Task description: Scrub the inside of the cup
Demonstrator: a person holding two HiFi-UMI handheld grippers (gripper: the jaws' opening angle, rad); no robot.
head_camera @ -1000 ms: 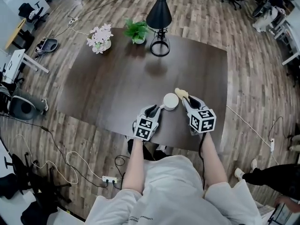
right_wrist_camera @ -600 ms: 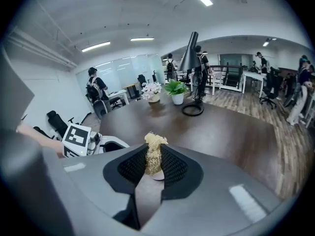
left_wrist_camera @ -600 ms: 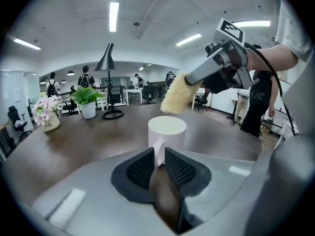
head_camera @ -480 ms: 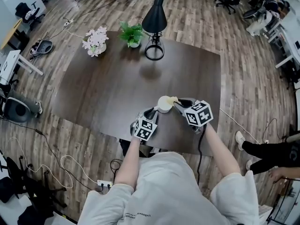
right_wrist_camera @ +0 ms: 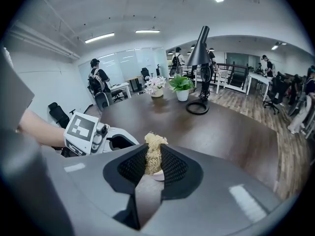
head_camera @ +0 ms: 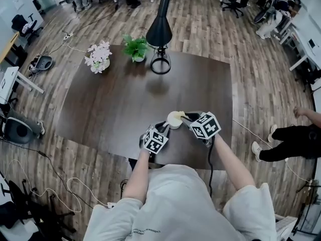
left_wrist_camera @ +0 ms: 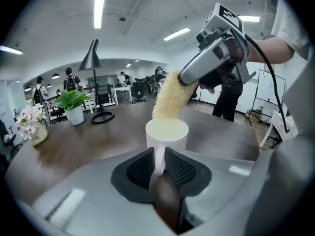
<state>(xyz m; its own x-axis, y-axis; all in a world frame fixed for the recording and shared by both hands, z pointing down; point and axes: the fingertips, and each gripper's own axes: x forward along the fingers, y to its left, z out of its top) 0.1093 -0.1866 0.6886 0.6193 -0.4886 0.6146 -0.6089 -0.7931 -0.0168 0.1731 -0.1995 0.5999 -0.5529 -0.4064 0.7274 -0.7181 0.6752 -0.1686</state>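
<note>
Fingers: left gripper (left_wrist_camera: 158,157) clamped the cup (left_wrist_camera: 167,134) handle; right gripper (right_wrist_camera: 153,162) had carried its clamped scrubber (left_wrist_camera: 170,97) to the cup mouth, ready to scrub.

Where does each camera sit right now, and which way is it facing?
Head view: on the person's head, looking steeply down at the table; both forearms, left gripper, right gripper show.
Left gripper view: on that gripper, along jaws shut on the handle of the cup; right forearm shows.
Right gripper view: on that gripper, along jaws shut on the scrubber; left forearm shows.
Shared: both gripper views show the lamp.
</note>
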